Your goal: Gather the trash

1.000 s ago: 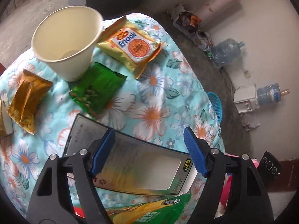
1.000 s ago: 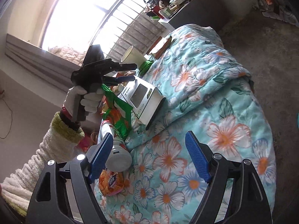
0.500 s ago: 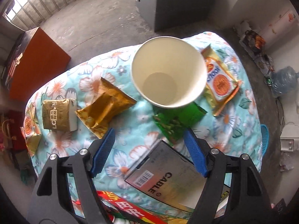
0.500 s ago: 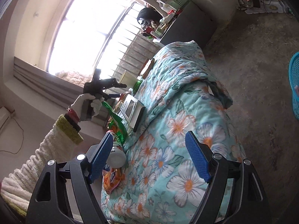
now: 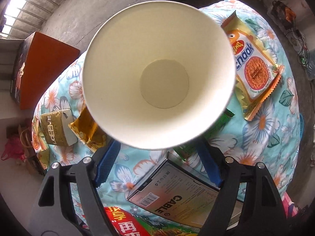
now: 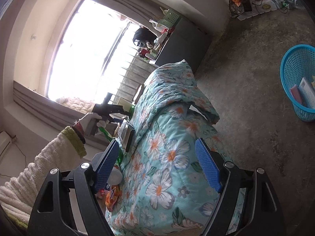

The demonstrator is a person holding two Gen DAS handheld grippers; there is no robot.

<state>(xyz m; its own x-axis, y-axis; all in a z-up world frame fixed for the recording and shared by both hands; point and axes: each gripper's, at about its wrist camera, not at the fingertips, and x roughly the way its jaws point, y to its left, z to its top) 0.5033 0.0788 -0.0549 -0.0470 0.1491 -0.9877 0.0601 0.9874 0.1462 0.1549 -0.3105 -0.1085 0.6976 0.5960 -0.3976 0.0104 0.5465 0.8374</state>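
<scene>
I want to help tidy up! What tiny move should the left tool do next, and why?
Probably ease the left tool down a little and close it on the paper cup. The cup's mouth fills the view just above the open blue fingers, and nothing is gripped yet. It looks empty, so it should lift easily.

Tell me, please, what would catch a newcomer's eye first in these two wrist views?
The big empty paper cup fills the left wrist view, standing on the floral quilt just ahead of the open left claw. Around it lie snack wrappers, the brightest an orange Enaak noodle packet to its right. In the right wrist view, the blue basket on the concrete floor stands out, already holding some items.
</scene>
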